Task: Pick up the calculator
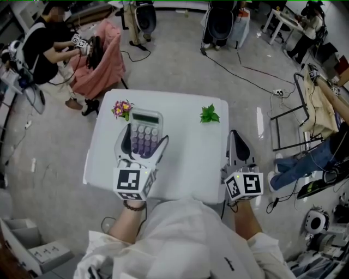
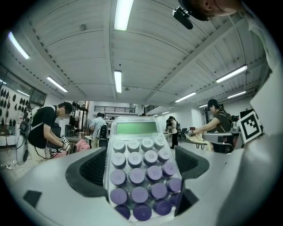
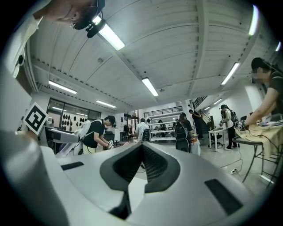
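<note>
Bright even ceiling strip lights (image 2: 123, 14), soft shadows, fisheye-warped dark corners, blurred close foreground

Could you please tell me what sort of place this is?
Probably a shared lab or workshop hall: other people working at separate stations, cables across the floor, strip lights overhead.

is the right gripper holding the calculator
No, the calculator sits between the left gripper's jaws; the right gripper is shut on nothing.
</note>
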Motion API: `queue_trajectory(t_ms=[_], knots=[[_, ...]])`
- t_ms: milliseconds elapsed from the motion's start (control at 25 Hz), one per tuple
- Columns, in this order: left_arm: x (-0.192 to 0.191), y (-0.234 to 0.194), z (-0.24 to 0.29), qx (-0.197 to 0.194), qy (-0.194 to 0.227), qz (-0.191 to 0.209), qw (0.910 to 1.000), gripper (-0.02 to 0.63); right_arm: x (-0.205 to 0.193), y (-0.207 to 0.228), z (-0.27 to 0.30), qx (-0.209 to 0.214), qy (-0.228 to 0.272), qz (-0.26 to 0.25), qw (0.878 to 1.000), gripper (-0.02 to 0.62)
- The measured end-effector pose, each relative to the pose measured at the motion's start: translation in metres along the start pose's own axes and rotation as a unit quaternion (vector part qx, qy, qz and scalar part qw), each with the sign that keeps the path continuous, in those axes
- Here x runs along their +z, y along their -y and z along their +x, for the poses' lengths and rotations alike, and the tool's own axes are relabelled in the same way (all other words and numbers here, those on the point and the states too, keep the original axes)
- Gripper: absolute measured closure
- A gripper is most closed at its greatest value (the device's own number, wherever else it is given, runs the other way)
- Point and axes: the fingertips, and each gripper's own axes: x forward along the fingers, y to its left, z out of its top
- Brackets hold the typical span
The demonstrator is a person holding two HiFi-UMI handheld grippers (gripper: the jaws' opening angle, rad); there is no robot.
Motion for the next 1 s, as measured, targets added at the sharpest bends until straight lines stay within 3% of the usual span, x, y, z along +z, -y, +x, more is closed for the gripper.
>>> queue_trajectory(t_ms=[1000], knots=[[-0.0007, 0.0069, 0.0052, -0.007, 0.0, 0.001, 1.0, 0.124, -0.0028, 0.001, 0.0001, 0.002, -0.017, -0.016, 1.0, 0.578]])
